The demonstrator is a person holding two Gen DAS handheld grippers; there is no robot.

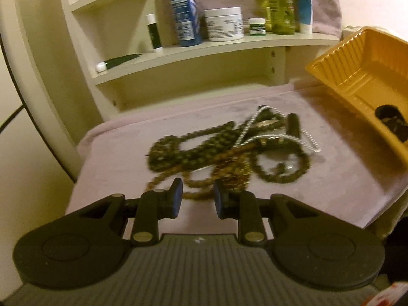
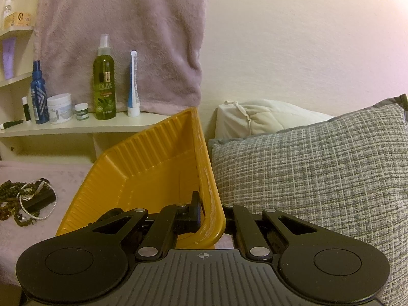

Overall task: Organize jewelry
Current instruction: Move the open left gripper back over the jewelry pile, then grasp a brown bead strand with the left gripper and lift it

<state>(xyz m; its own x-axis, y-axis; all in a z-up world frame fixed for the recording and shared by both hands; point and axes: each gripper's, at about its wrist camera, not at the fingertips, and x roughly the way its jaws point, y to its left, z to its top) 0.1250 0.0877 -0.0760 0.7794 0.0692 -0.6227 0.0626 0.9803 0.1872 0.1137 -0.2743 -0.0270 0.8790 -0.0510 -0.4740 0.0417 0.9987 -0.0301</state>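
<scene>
Seen midway through sorting: tangled jewelry (image 1: 229, 148) heaped on the pink-covered counter (image 1: 122, 153), bead strands and a silvery chain knotted together. Left hand-held gripper (image 1: 197, 199) poised just short of the pile, jaws parted, gripping nothing. Right hand-held gripper (image 2: 210, 216) clamped on the rim of the yellow tray (image 2: 153, 168), tilted up beside the heap. One dark piece (image 1: 391, 122) already in the tray; by the look of it, most left to move.
</scene>
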